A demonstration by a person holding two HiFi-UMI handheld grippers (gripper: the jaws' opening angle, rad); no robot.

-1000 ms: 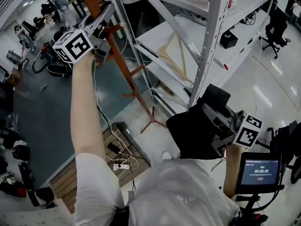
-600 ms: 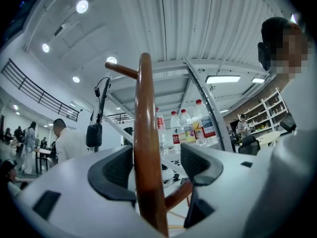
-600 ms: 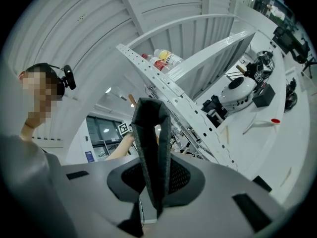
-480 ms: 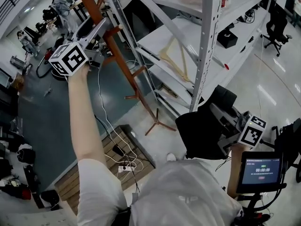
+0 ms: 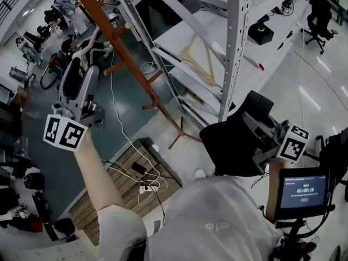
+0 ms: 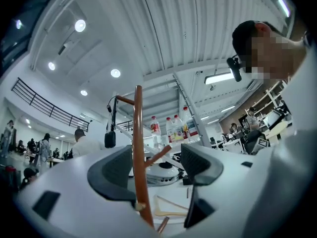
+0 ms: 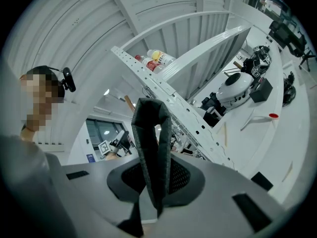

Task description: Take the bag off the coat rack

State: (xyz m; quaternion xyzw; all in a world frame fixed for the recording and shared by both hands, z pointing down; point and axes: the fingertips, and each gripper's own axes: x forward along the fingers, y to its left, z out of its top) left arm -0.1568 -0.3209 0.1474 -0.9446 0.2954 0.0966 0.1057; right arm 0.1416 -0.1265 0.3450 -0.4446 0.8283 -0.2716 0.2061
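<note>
The head view shows the black bag (image 5: 231,148) off the rack (image 5: 117,39), low on the right beside a shelf post (image 5: 232,48). Only the right gripper (image 7: 153,175) view shows that gripper clenched on the bag's strap (image 7: 151,133). The left gripper (image 6: 156,165) view shows released, wide jaws framing the rack's pole, whereas the head view shows it left of the rack, apart.

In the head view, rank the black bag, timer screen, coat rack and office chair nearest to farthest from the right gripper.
1. black bag, strap clamped by the right gripper.
2. timer screen, just below it.
3. coat rack, across to the left.
4. office chair, far upper right.
</note>
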